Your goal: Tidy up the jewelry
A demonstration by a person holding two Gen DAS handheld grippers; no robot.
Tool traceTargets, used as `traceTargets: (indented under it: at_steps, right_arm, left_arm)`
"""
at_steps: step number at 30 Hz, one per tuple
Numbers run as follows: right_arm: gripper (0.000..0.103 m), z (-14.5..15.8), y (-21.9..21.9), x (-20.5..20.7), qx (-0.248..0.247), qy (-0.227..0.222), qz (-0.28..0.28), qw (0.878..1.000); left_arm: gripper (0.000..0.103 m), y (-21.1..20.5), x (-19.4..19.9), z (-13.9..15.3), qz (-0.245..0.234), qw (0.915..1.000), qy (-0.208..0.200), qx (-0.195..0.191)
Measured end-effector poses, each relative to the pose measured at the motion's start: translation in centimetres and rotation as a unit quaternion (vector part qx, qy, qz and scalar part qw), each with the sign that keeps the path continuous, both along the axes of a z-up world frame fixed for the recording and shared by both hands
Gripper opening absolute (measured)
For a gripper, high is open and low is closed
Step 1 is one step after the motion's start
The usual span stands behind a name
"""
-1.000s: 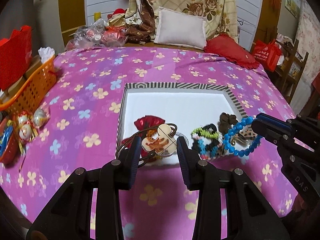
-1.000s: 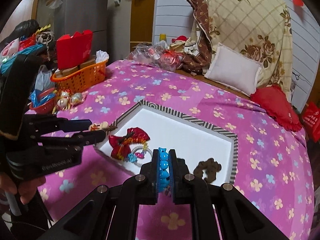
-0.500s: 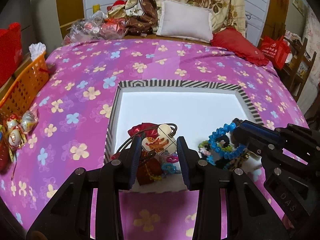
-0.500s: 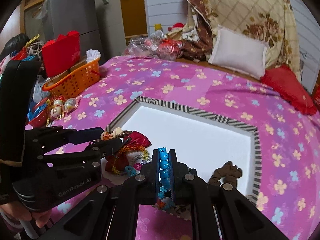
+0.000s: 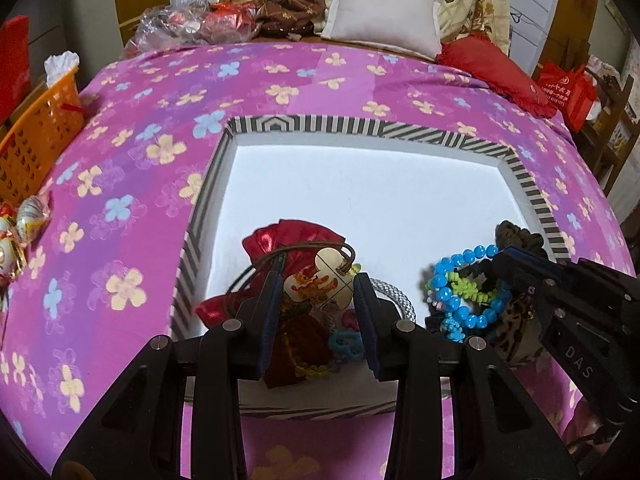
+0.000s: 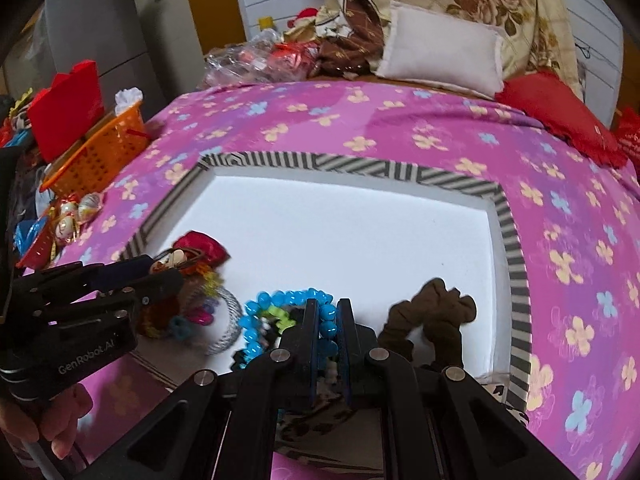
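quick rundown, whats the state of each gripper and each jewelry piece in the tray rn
left gripper: shut on the painted pendant.
painted pendant: held above the tray, cord looped behind.
right gripper: shut on the blue bead bracelet.
blue bead bracelet: pinched at one side, hanging over other pieces.
red pouch: lying in the tray.
brown scrunchie: lying loose in the tray.
tray: open, far part bare.

Flowered purple bedspread (image 5: 280, 80), white pillow (image 5: 380, 32)

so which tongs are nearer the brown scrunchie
Right. The right tongs, shut on the blue bead bracelet, sit just left of the brown scrunchie in the tray. The left tongs, holding a painted pendant, are at the tray's far side by the red pouch.
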State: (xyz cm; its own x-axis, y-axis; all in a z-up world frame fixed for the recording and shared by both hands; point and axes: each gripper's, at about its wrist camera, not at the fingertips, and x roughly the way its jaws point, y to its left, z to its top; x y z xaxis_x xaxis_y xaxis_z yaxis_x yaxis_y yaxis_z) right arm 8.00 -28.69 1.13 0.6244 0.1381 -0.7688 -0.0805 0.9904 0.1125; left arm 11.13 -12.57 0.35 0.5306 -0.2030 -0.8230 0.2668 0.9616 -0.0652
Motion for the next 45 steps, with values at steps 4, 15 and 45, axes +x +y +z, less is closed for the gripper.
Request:
traceTargets:
  at_steps: [4,15,45]
  right_arm:
    - [0.008,-0.6,0.1,-0.3,-0.012,0.003,-0.005,1.000]
    - [0.042,0.3,-0.5,-3.6,0.005,-0.016,-0.019,1.000]
    - [0.077,6.3,3.9,-16.8,0.001,-0.123,-0.040,0.992]
  left_arm:
    - [0.035,-0.4,-0.1,-0.6,-0.001,1.0000,0.002,0.002]
    - [0.061,0.2,-2.6,1.0,0.005,0.9994,-0.034,0.007]
    - [0.065,4.7,-16.2,6.8,0.057,0.9897,-0.132,-0.001]
